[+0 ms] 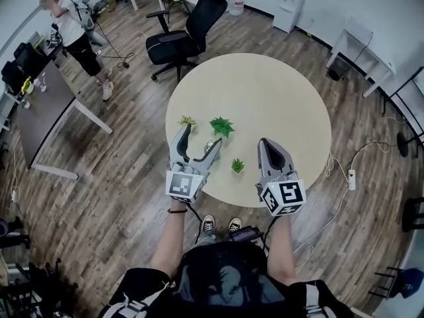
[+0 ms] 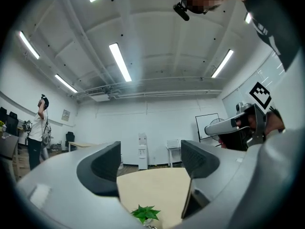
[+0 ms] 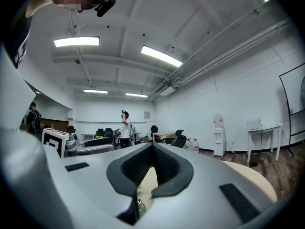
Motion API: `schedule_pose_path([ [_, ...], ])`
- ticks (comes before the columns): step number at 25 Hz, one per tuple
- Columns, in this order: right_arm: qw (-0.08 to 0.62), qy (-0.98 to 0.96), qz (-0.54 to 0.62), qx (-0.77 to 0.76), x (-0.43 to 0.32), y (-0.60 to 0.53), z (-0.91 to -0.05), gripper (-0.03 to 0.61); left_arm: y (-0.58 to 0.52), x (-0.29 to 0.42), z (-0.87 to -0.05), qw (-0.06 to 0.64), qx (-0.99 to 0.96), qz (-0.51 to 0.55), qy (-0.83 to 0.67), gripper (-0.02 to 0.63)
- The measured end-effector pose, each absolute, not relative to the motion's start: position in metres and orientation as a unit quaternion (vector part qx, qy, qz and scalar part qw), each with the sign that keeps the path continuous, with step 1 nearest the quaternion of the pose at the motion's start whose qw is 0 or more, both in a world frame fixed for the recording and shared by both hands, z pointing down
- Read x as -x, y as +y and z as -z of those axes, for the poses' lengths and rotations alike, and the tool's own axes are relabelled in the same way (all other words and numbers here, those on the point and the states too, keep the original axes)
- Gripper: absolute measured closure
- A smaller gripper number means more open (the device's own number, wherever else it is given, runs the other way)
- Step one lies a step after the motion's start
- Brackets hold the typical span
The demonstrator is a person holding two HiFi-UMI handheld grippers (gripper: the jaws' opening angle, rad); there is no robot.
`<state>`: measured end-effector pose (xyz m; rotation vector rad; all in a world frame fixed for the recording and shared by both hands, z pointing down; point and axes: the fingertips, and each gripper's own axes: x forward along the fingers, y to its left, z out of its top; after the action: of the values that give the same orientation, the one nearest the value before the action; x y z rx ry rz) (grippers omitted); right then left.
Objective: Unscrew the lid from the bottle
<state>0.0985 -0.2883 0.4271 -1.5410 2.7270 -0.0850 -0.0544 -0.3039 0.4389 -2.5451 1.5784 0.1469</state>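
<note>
Nearest you, your bare forearms reach forward side by side, and each hand is mostly hidden behind its gripper's marker cube. Your left gripper [image 1: 202, 135] points away over the near edge of the round table [image 1: 285, 91]. Its jaws are spread wide, with only tabletop and a bit of greenery showing between the pads. Your right gripper [image 1: 262, 142] lies level with it to the right, jaws pressed together at the tips and pinching nothing.

The bottle [image 1: 210, 146] stands on the table right by the left gripper's right-hand jaw, which covers most of it. Only a small grey top shows, and whether the two touch cannot be told. In the right gripper view it is cut down to a silvery top [image 3: 138, 207] low in the gap behind the closed tips.

One small plant [image 1: 237, 165] sits between the grippers, and two more [image 1: 222, 126] sit just beyond the left one. Farther off, an office chair [image 1: 192, 28] stands at the table's far left. A person [image 1: 69, 28] stands by a dark desk [image 1: 40, 111] at the far left.
</note>
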Motion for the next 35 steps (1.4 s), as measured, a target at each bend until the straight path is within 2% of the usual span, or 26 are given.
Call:
schedule_pose_path([
  [6,-0.012,0.869,0.034,0.494,-0.102,-0.298,-0.441,0.574,-0.316,0.048,-0.491,0.061,0.854,-0.034,0.515,0.209],
  [16,-0.072,0.872,0.063,0.481,-0.092,-0.298,-0.498,0.574,-0.339,0.058,-0.667,-0.049,0.85,0.041,0.522,0.21],
  [22,-0.065,0.875,0.085,0.472,-0.081,-0.295,-0.512,0.575,-0.349,0.048,-0.747,-0.103,0.852,0.09,0.506,0.209],
  [27,-0.066,0.878,0.094,0.465,-0.076,-0.295,-0.518,0.574,-0.353,0.043,-0.787,-0.136,0.847,0.123,0.499,0.209],
  [35,-0.069,0.876,0.105,0.466,-0.08,-0.297,-0.528,0.575,-0.366,0.04,-0.811,-0.148,0.842,0.139,0.5,0.209],
])
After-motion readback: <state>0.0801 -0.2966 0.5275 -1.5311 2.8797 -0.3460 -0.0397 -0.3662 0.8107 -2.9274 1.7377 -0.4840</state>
